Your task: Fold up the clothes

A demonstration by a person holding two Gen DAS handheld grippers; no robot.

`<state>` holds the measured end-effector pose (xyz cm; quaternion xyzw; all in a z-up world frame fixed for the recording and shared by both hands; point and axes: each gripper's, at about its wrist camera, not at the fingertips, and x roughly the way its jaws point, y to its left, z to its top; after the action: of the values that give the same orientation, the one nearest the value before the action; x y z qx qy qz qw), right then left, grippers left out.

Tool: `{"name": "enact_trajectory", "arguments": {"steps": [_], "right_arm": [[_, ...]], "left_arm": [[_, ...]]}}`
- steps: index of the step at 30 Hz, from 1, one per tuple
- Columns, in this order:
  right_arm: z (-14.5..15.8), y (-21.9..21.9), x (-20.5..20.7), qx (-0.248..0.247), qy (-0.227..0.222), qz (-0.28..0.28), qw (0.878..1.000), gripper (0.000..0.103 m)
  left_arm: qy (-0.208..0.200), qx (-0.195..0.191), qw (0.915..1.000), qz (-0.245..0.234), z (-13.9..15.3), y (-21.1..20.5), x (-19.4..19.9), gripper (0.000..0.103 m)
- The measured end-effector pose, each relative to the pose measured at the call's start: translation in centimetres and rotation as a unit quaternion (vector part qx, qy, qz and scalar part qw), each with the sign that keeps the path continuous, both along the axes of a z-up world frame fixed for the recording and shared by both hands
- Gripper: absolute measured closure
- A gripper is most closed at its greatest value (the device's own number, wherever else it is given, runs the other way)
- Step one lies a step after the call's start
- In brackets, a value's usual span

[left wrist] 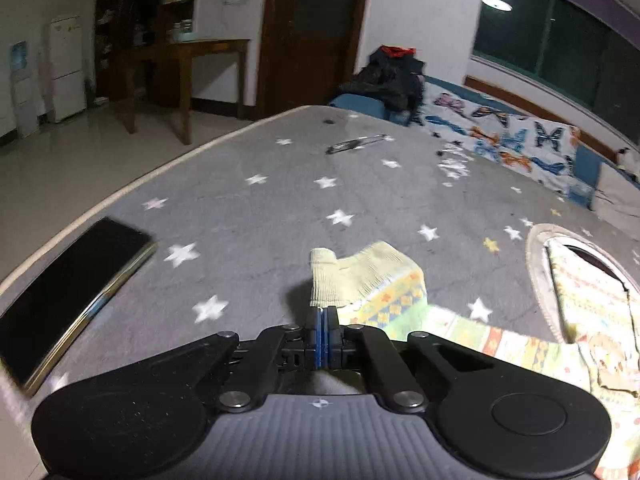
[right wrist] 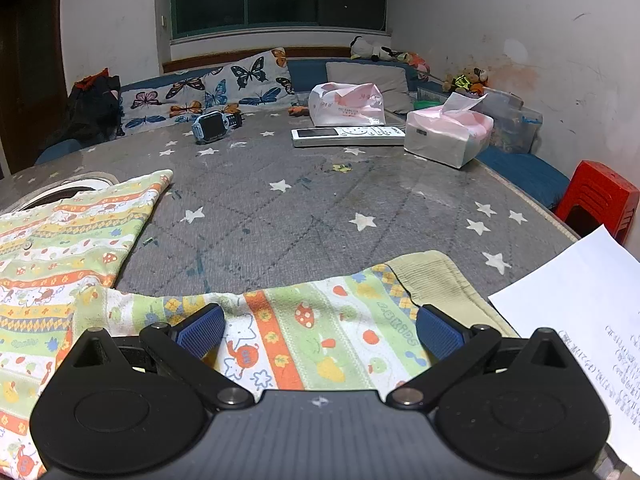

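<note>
A child's top with green, orange and white printed stripes lies on the grey star-patterned cover [left wrist: 260, 200]. In the left wrist view its body and neckline [left wrist: 588, 300] are at the right, and one sleeve runs left to a pale ribbed cuff [left wrist: 352, 276]. My left gripper [left wrist: 324, 314] is shut on that sleeve just behind the cuff, which stands up past the blue pads. In the right wrist view the other sleeve [right wrist: 312, 320] lies flat with its ribbed cuff [right wrist: 436, 280] to the right. My right gripper [right wrist: 320, 332] hovers open over it, with nothing pinched.
A black phone or tablet [left wrist: 68, 296] lies near the cover's left edge. A white paper sheet [right wrist: 580, 312] lies at the right beside the sleeve. A remote [right wrist: 348, 136], tissue pack [right wrist: 448, 136], plastic bag [right wrist: 348, 104] and toy watch [right wrist: 212, 126] sit farther back. A red stool [right wrist: 600, 196] stands off the edge.
</note>
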<state>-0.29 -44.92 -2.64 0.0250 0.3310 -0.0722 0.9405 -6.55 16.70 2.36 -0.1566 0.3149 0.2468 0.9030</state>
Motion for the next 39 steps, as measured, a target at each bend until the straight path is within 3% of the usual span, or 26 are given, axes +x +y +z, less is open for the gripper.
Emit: {"name": "enact_trajectory", "arguments": {"steps": [4,9,17,19,25,30,35,39], "right_arm": [[0.0,0.0,0.1,-0.001,0.001,0.0,1.0,0.0],[-0.1,-0.1,0.1,-0.001,0.001,0.001,1.0,0.0],[-0.1,0.0,0.1,-0.002,0.001,0.001,1.0,0.0],[-0.1,0.0,0.1,-0.002,0.001,0.002,1.0,0.0],[-0.1,0.0,0.1,-0.002,0.001,0.002,1.0,0.0],[-0.1,0.0,0.1,-0.002,0.001,0.002,1.0,0.0],[0.0,-0.1,0.1,-0.001,0.0,0.002,1.0,0.0],[-0.1,-0.1,0.1,-0.001,0.0,0.002,1.0,0.0]], "left_arm": [[0.003,-0.007,0.9998,0.018,-0.1,0.0,-1.1,0.102],[0.008,0.043,0.9991,0.001,0.5,-1.1,0.0,0.102],[0.031,0.041,0.9987,0.008,-0.7,0.0,3.3,0.101],[0.032,0.043,0.9984,0.016,-0.6,-0.1,3.2,0.096],[0.016,0.035,0.9981,0.048,0.8,0.0,2.2,0.096],[-0.008,0.015,0.9994,-0.031,2.0,-2.2,3.2,0.096],[-0.001,-0.008,0.9957,-0.093,1.0,-4.3,6.1,0.096],[0.027,0.025,0.9945,-0.098,-0.5,-5.2,7.8,0.096]]}}
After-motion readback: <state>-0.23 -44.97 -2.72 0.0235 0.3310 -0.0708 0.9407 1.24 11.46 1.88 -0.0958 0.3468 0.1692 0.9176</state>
